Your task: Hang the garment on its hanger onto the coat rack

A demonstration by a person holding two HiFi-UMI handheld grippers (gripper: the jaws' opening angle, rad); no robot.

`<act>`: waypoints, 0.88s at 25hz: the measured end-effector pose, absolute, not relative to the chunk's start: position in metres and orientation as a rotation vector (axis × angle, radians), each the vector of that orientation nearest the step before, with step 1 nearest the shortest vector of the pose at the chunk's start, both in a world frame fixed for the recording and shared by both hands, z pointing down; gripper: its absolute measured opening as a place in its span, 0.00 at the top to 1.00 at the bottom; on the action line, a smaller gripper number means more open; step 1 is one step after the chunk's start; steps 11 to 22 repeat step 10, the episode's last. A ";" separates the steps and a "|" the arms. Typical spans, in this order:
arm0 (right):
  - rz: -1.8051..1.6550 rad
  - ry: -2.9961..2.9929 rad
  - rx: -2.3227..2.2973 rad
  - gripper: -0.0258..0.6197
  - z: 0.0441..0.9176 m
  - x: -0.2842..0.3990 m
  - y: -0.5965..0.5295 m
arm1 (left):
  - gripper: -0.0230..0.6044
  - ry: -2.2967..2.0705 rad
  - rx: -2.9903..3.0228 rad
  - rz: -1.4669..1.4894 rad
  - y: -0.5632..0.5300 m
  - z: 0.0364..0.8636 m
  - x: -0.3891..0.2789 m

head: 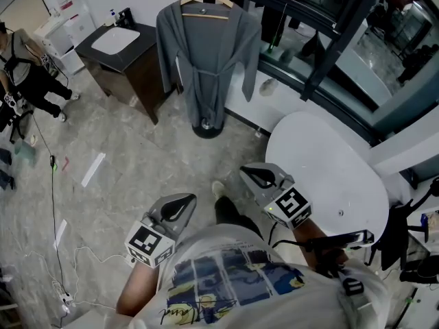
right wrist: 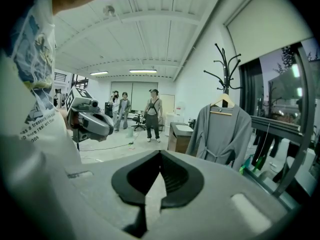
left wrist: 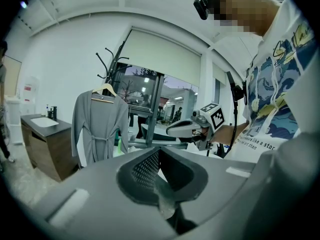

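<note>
Your left gripper (head: pixel 177 210) and right gripper (head: pixel 260 177) are both closed and empty, with the garment (head: pixel 206 60) hanging vertically on its hanger (head: pixel 206 5) from the coat rack (head: pixel 214 130) at 12 o'clock, well apart, the right gripper seemingly nearer

Bright, even indoor light; fisheye-warped frames with dark-vignetted corners

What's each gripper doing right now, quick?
Left gripper: closed, holding nothing.
Right gripper: closed, holding nothing.
</note>
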State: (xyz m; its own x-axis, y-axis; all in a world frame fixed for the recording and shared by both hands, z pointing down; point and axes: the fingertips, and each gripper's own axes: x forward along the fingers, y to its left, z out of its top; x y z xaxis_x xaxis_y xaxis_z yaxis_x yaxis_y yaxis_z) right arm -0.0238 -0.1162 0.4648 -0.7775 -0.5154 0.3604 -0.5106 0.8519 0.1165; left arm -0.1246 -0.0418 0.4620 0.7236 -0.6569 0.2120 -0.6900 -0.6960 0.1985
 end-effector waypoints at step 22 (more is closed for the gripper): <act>-0.025 -2.638 0.748 0.96 0.467 -0.024 -0.122 | 0.96 -1.059 2.661 0.185 -0.047 0.464 -0.124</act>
